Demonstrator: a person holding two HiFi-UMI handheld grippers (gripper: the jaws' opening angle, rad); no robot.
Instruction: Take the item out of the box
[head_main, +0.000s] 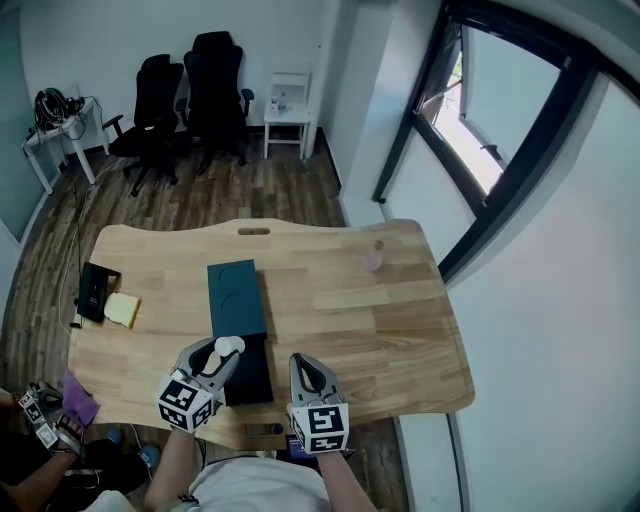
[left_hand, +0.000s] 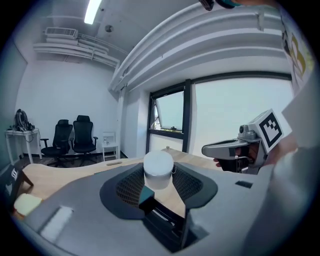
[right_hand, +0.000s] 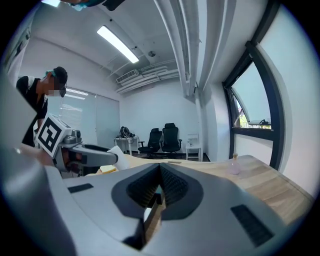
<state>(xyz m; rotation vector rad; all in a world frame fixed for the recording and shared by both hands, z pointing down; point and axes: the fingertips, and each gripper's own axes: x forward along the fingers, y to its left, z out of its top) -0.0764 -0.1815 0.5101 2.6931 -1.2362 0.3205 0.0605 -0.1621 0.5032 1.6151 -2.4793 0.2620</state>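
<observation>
Nearest the person, the left tool (head_main: 216, 360) stands wide and is clamped on the white cylinder (left_hand: 158, 169), a pad on each side, holding it upright. In the head view the cylinder shows over the near left corner of the open black box (head_main: 252, 378). Just to the right, the right tool (right_hand: 159, 172) has its jaws pressed together, nothing between them. Touching the box's far end, a teal box piece (head_main: 236, 298) lies flat on the counter (head_main: 340, 320); further right stands a small bottle (head_main: 376, 258)

White cylinder (left_hand: 158, 169) upright in the left claw (head_main: 226, 350), over the open dark box (head_main: 238, 300) near the bench's (head_main: 400, 330) front edge.
</observation>
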